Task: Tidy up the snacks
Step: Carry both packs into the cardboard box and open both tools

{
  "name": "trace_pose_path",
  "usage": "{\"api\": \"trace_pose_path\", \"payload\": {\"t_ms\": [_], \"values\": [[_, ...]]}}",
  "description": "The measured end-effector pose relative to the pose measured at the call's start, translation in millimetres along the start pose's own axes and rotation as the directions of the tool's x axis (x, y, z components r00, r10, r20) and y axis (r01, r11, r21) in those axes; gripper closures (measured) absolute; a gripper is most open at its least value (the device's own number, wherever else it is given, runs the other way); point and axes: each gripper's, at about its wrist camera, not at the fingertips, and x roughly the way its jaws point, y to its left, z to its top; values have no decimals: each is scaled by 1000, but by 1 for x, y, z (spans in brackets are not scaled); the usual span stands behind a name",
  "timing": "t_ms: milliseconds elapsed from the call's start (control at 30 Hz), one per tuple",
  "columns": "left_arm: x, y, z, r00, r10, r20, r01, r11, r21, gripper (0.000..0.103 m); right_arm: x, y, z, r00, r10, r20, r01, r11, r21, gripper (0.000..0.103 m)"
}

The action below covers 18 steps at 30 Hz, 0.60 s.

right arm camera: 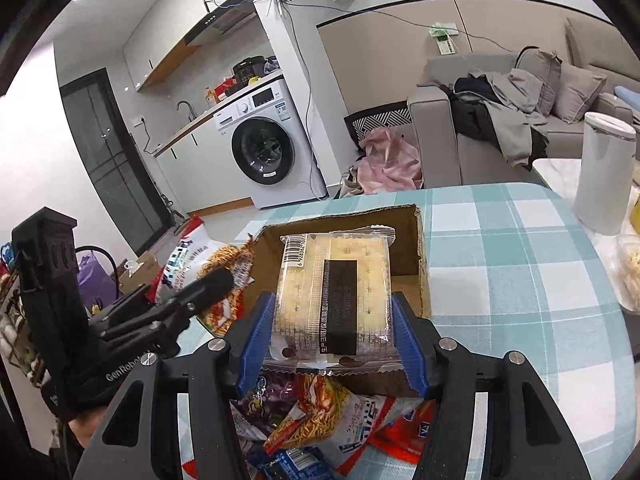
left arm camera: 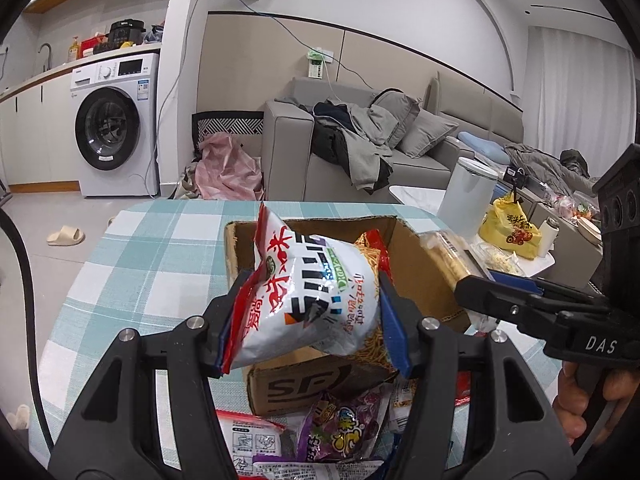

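Note:
My left gripper (left arm camera: 308,320) is shut on a white and red noodle-snack bag (left arm camera: 316,296) and holds it over the near edge of an open cardboard box (left arm camera: 416,264). My right gripper (right arm camera: 332,336) is shut on a clear pack of pale crackers (right arm camera: 332,292) and holds it above the same box (right arm camera: 412,280). In the left wrist view the cracker pack (left arm camera: 444,256) shows at the box's right side. In the right wrist view the noodle bag (right arm camera: 192,264) shows at the box's left. Several loose snack packets (left arm camera: 340,432) lie on the table in front of the box.
The table has a teal checked cloth (right arm camera: 520,280). A white cylindrical container (right arm camera: 604,176) stands at its far right. A yellow bag (left arm camera: 510,232) sits on a side table. A grey sofa with clothes (left arm camera: 360,148) and a washing machine (left arm camera: 116,128) are beyond.

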Motion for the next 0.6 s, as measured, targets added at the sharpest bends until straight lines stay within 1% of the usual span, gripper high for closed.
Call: {"api": "trace_pose_path", "payload": {"t_ms": [133,333,600], "values": [[12,-2,-2,1000,0,-2,0,1000,8,47,13,1,3,1000,-6,-17,6,1000,-2,45],[24,-3,3,1000,-23,-1,23,1000,4,47,28,-4,6,999,-9,-36,9,1000,2,45],[42,-4,10,1000,-16,-12,16,1000,7,47,39,-16,7,998,7,-61,-4,999,51,45]]}}
